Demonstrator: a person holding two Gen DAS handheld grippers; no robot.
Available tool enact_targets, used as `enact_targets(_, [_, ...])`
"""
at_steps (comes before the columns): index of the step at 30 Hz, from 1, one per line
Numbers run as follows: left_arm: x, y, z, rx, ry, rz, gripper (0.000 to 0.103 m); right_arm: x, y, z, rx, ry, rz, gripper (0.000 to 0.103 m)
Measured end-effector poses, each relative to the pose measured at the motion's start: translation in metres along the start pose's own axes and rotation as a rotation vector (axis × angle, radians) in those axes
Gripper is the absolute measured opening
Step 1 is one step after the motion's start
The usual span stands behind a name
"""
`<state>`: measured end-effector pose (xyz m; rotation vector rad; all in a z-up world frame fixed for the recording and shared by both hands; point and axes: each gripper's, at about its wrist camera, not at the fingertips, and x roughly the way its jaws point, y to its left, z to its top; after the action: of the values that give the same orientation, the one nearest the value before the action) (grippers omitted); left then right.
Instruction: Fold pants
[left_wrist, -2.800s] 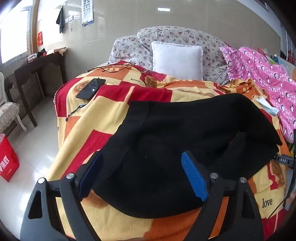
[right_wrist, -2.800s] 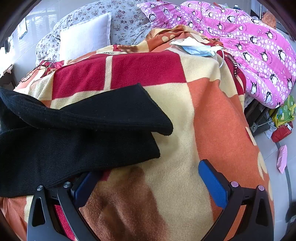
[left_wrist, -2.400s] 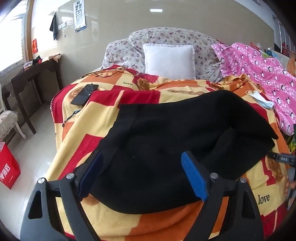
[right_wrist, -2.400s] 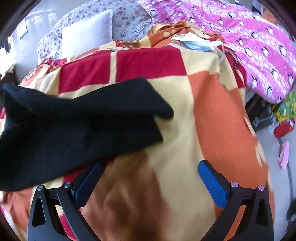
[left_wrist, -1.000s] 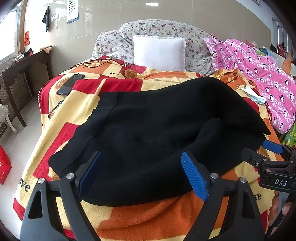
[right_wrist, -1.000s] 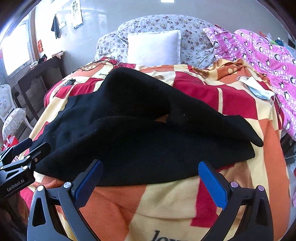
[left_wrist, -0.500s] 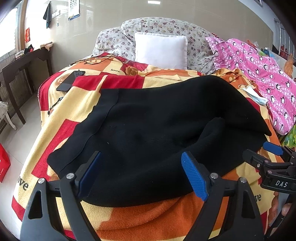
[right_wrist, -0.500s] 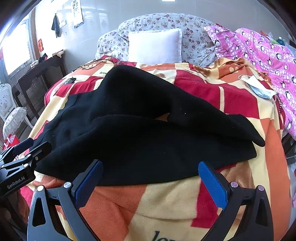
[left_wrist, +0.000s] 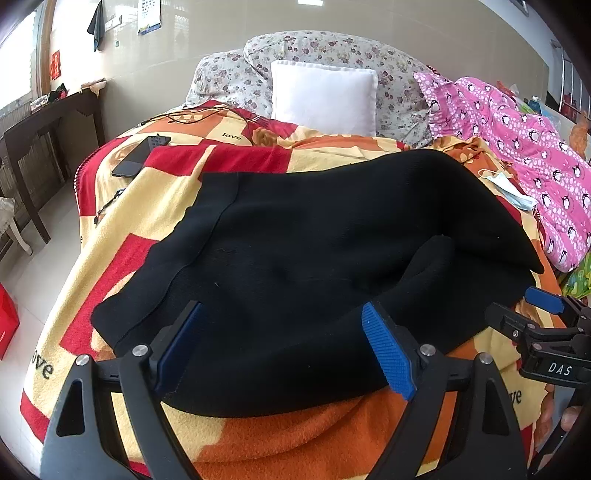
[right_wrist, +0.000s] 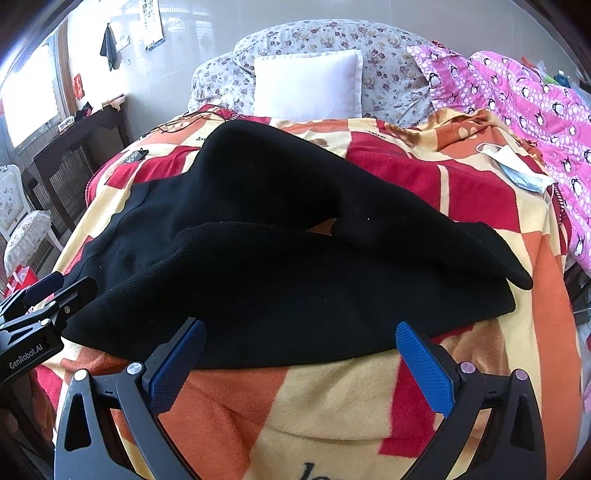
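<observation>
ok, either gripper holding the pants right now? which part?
Nothing held. Left gripper and right gripper are both open, poised over the near edge of the black pants lying on the blanket.

"DAS" is printed white on the right tool (left_wrist: 546, 314); "GenRobot.AI" on the left tool (right_wrist: 44, 295). The blanket (left_wrist: 229, 136) reads "love" at its far left.

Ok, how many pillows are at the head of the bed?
2: a white pillow in front, propped against a floral pillow behind it. The floral bedding may be more than one pillow; its edges are partly hidden.
</observation>
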<state>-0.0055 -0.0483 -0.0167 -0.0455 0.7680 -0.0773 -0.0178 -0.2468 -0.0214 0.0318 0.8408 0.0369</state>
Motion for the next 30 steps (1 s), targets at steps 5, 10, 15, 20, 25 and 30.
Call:
enact_targets(5, [0.003,-0.002,0.001,0.000,0.011,-0.006,0.087,0.001,-0.009,0.001,0.023,0.003,-0.010,0.102])
enact_targets(10, [0.003,-0.003,0.001,-0.001,0.014,-0.006,0.087,0.005,-0.017,0.000,0.045,0.018,-0.012,0.102])
enact_targets(15, [0.005,-0.005,0.000,-0.002,0.020,-0.013,0.087,0.001,-0.024,-0.003,0.041,0.018,-0.036,0.102])
enact_targets(20, [0.007,-0.007,0.001,-0.002,0.026,-0.025,0.087,-0.004,-0.056,-0.008,0.102,0.017,-0.078,0.102])
enact_targets(25, [0.011,-0.007,0.000,-0.005,0.034,-0.025,0.087,-0.011,-0.099,-0.018,0.205,0.022,-0.105,0.102])
enact_targets(30, [0.013,-0.007,0.002,-0.013,0.041,-0.027,0.087,-0.012,-0.125,-0.026,0.284,0.026,-0.099,0.102])
